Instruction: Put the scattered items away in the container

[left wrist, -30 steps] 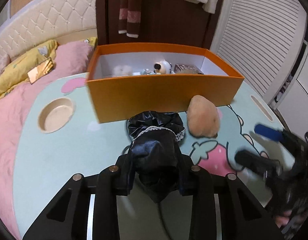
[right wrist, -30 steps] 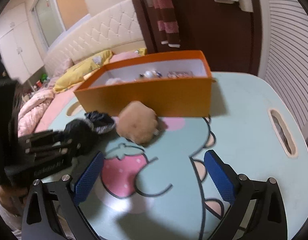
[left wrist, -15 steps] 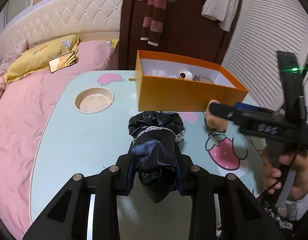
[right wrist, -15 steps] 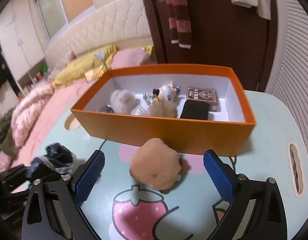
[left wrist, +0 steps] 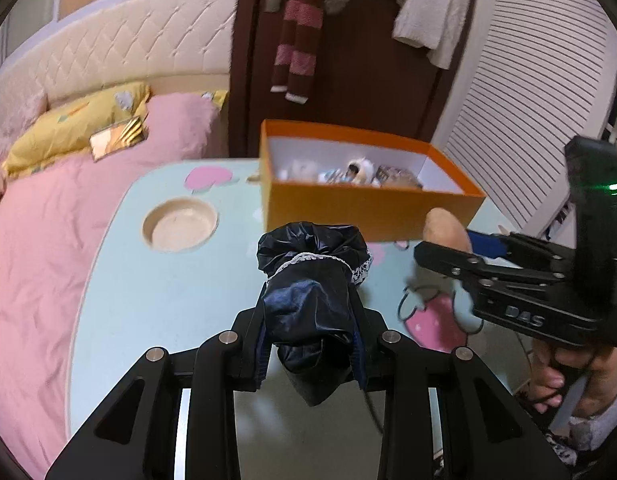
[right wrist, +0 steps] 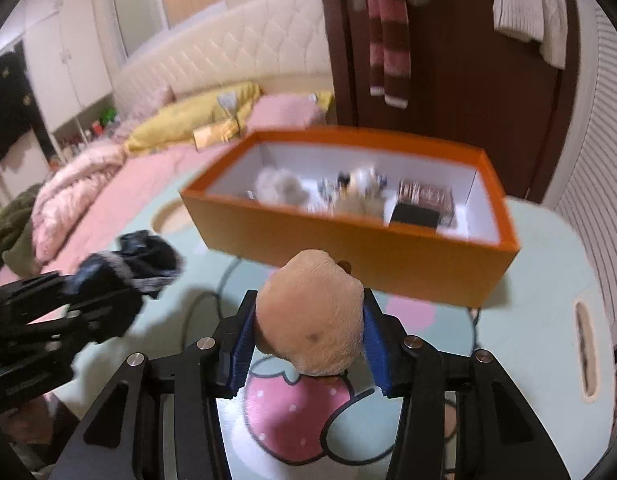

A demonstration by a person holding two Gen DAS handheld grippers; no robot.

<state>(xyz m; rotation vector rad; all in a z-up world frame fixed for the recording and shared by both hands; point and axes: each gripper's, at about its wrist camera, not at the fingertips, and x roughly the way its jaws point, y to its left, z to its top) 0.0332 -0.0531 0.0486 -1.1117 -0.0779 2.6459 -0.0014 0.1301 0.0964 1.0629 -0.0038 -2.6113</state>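
Fingers of the left gripper [left wrist: 312, 354] are clamped on a black satin pouch [left wrist: 310, 300] with a white lace trim, its gathered mouth bunched out ahead of the pads, raised over the pale green table [left wrist: 168, 300]. Beside it the right gripper [right wrist: 308, 342] has just been closing, and its blue fingers [right wrist: 240, 344] now press both sides of a tan plush toy [right wrist: 310, 312] — the toy sits between them, above the pink strawberry print [right wrist: 292, 412] on the table. In the left view the person's hand [left wrist: 564, 372] grips the right tool's handle at the lower right. Just beyond both held things stands the orange box [right wrist: 360, 252], open-topped and white inside, holding a white fluffy item [right wrist: 278, 188], a small figurine [right wrist: 358, 184] too blurred to name, a patterned card box [right wrist: 426, 196] and a black block [right wrist: 414, 214]. Left of the box a round recess [left wrist: 180, 228] is sunk into the table. Farther off lies a bed with a pink cover [left wrist: 40, 240] and a yellow pillow [left wrist: 76, 128] — and a striped scarf [left wrist: 296, 40] hangs on the dark door.
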